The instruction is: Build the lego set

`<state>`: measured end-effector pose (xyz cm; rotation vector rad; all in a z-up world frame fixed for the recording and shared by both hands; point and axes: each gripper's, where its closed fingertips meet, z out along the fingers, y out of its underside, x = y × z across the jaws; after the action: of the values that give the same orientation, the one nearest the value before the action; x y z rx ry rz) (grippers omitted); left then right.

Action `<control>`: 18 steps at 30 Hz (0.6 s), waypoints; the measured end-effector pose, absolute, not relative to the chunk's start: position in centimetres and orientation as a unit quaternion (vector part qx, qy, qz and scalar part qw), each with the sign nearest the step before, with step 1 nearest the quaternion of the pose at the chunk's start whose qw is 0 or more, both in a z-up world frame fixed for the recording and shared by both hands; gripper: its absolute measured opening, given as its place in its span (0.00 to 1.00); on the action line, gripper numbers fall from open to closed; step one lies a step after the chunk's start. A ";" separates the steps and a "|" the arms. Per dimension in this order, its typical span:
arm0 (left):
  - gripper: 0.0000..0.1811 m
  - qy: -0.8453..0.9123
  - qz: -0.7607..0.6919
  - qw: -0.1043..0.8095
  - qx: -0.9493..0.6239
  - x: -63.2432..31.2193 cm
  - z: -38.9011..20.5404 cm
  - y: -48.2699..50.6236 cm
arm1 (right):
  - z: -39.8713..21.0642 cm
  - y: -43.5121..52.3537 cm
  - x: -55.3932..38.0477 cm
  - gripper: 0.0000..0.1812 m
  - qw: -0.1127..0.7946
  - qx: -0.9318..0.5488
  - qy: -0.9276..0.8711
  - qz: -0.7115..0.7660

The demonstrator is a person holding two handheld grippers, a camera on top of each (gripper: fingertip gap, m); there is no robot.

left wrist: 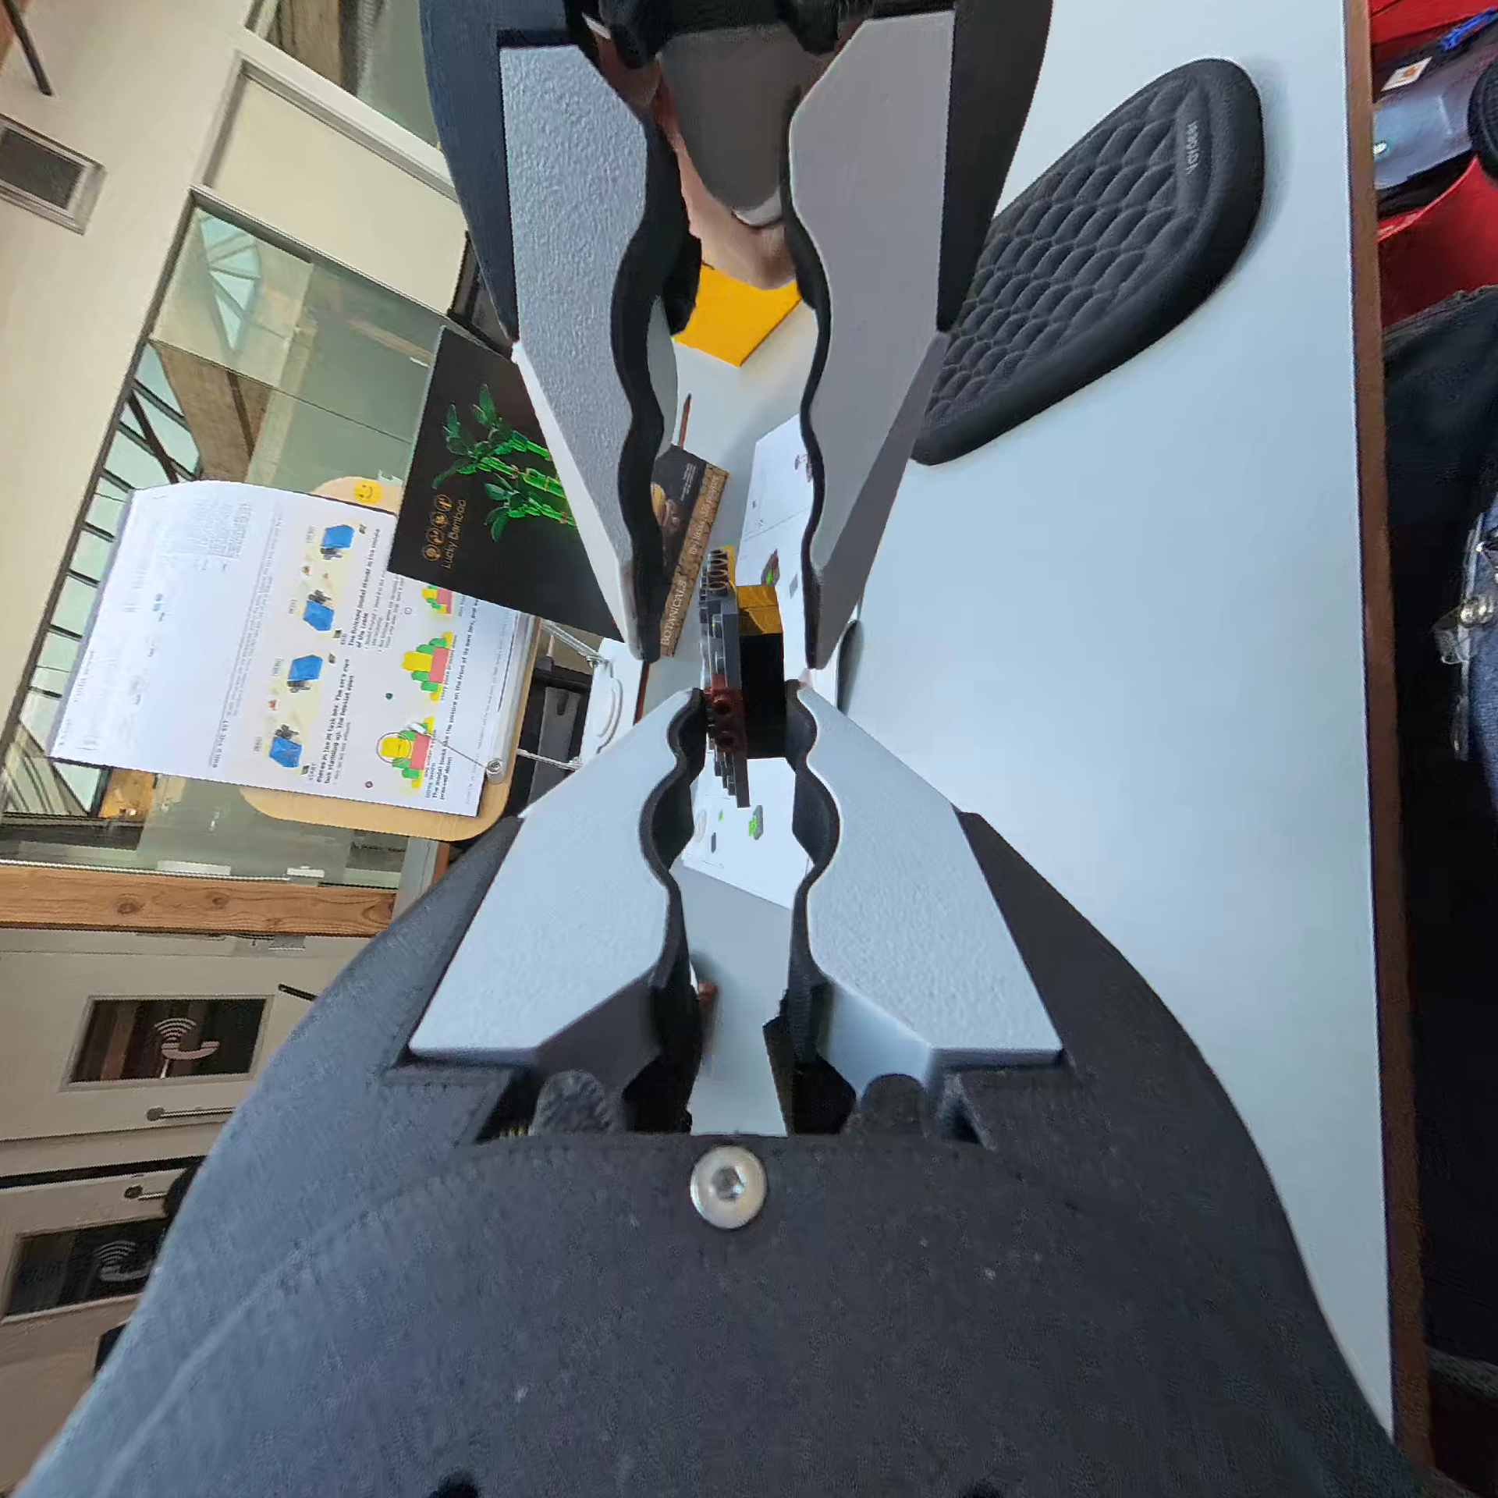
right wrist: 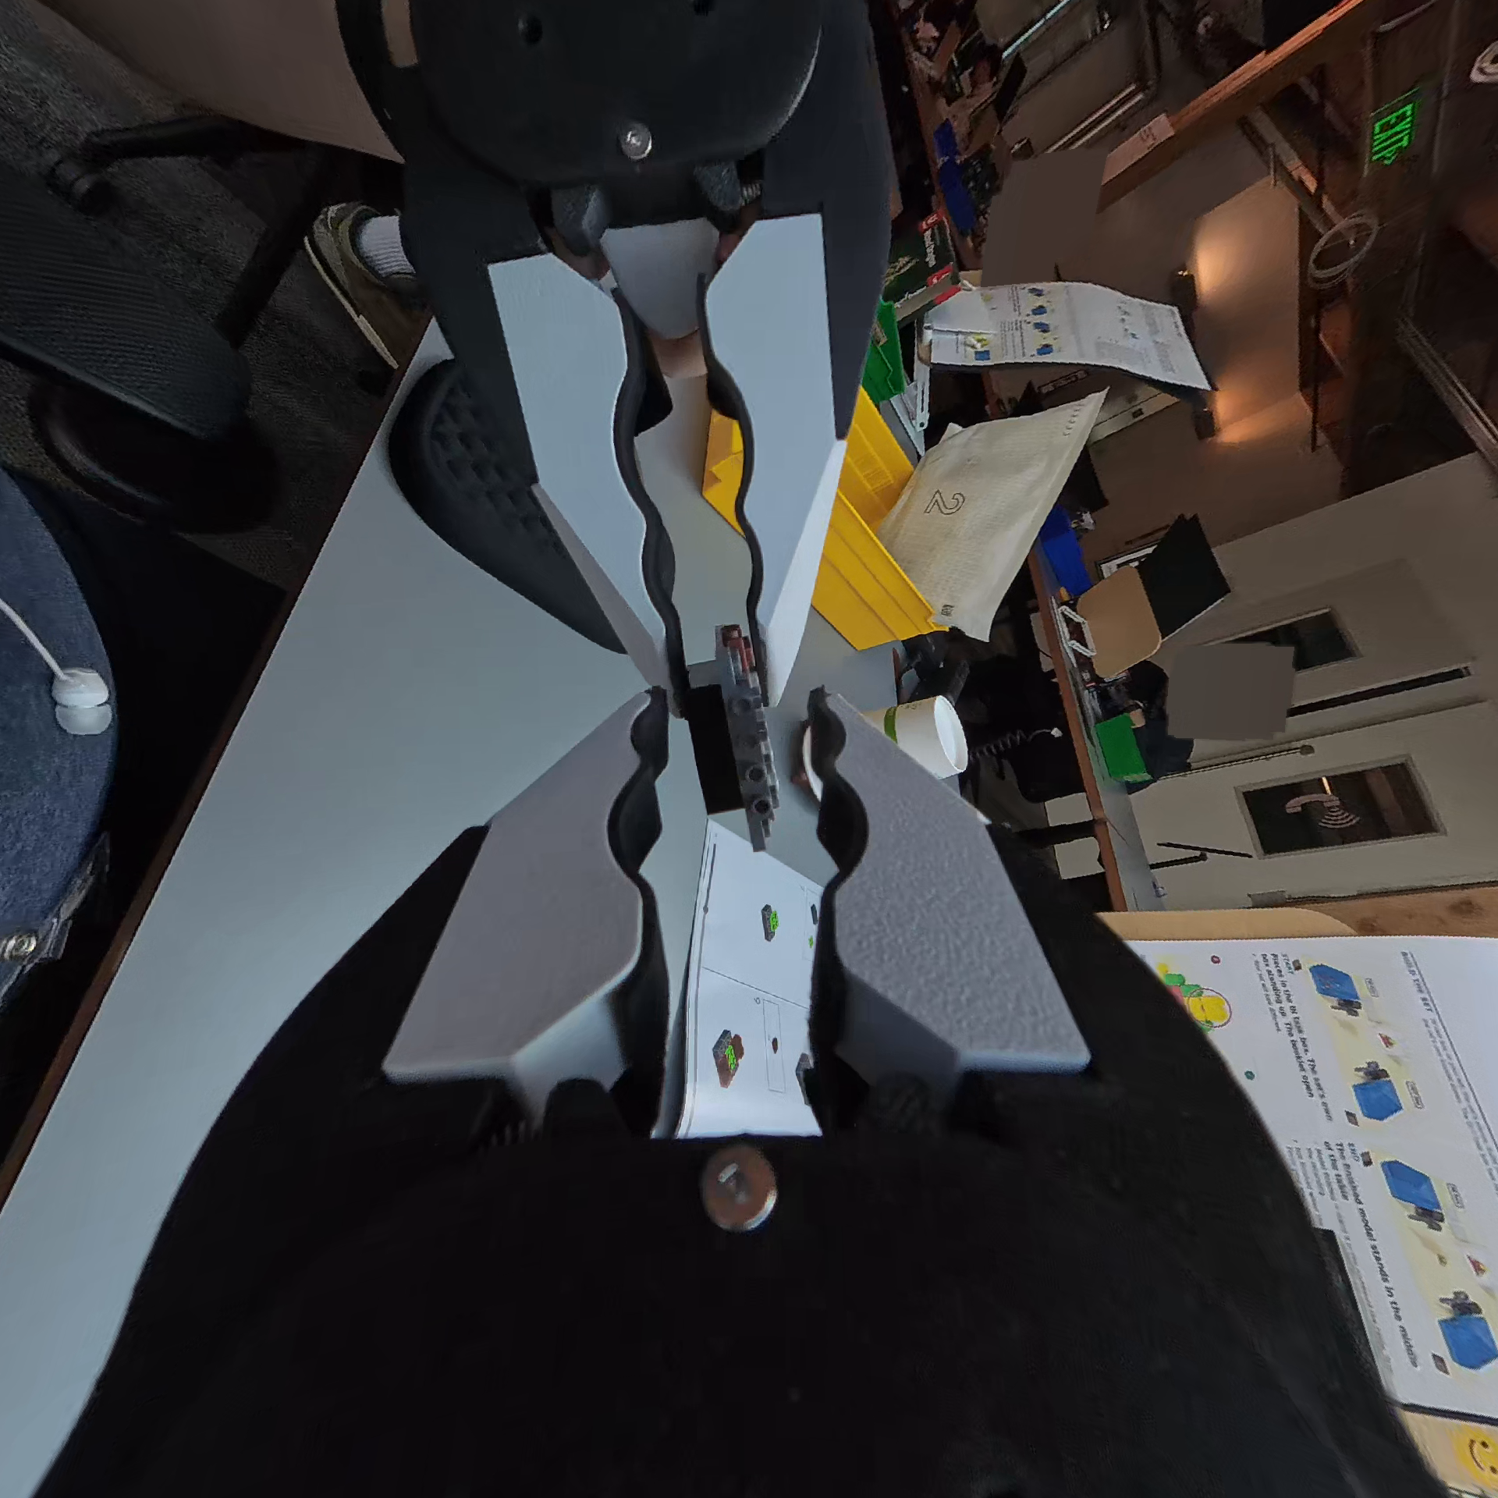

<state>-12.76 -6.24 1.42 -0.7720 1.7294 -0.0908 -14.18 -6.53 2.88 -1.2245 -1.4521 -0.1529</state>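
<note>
between both fingers, lego assembly [left wrist: 734, 689] of dark grey stepped plates, black block, reddish-brown holed brick, left fingers [left wrist: 742, 701] clamping it, right fingers [right wrist: 738, 705] parted around it

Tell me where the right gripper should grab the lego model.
Grip the model's free end, nearest the right gripper: one finger on the flat black block, the other on the grey holed beam. Come straight on, opposite the left gripper, which clamps the far end. Those flat, roughly parallel faces sit between the open right jaws, so closing there should probably hold.
</note>
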 end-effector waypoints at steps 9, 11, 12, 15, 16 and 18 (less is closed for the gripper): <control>0.09 0.697 0.066 0.681 -0.216 -13.1 4.0 -6.8 | 5.4 -6.7 -13.0 0.22 0.633 -0.488 -0.590 -0.110; 0.09 0.690 0.088 0.693 -0.192 -13.1 4.1 -7.0 | 5.5 -6.9 -12.7 0.22 0.640 -0.477 -0.591 -0.115; 0.09 0.690 0.093 0.694 -0.184 -13.1 4.1 -7.0 | 5.4 -7.0 -12.8 0.21 0.641 -0.470 -0.595 -0.119; 0.09 0.687 0.096 0.699 -0.173 -13.0 4.3 -7.1 | 5.2 -7.5 -12.9 0.14 0.642 -0.453 -0.604 -0.129; 0.09 0.686 0.094 0.700 -0.174 -13.0 4.3 -7.1 | 5.1 -7.6 -13.0 0.13 0.643 -0.447 -0.608 -0.131; 0.09 0.687 0.087 0.701 -0.172 -13.0 4.4 -7.3 | 5.1 -7.8 -13.1 0.12 0.645 -0.438 -0.611 -0.134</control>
<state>-12.98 -7.28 4.40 -0.3838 1.5302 0.1928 -13.09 -7.78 5.15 -0.9971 -1.3918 -0.3041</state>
